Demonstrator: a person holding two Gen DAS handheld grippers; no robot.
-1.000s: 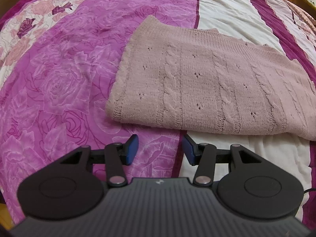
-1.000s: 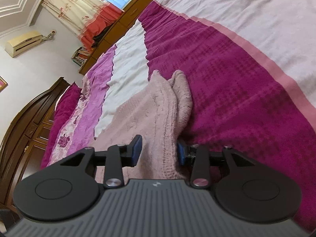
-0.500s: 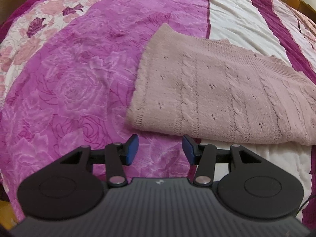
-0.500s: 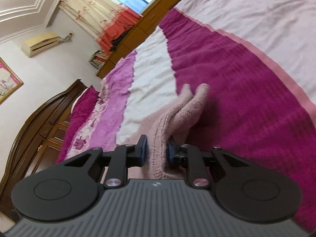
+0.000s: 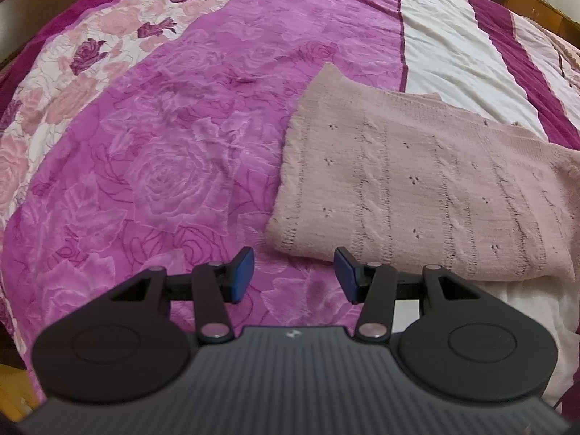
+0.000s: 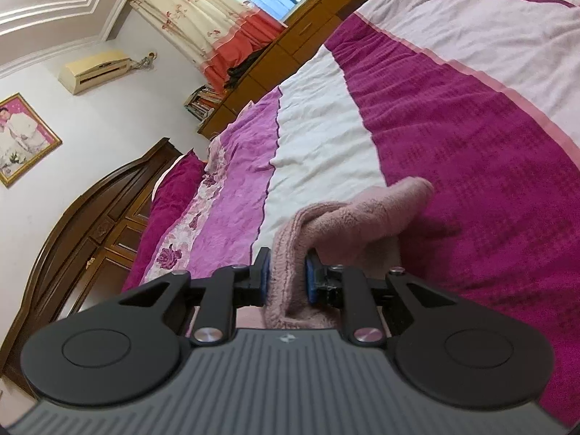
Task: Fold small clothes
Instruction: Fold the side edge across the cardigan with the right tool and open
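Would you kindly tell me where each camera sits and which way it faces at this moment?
Left wrist: on the left claw, tilted down at the floral bedspread and the folded pink knitted sweater; its blue pads stand apart, holding nothing.
Right wrist: on the right claw, facing low along the bed toward the wooden headboard and curtained window; its pads pinch the sweater's lifted edge.
Shared: the sweater and bedspread; neither shows a hand or arm.

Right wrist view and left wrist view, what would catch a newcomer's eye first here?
The dusty pink knit sweater lying folded on the magenta rose-patterned bedspread. In the right wrist view, the right claw pinches a bunched edge of that sweater above the bed. The left claw hangs open and empty just short of it.
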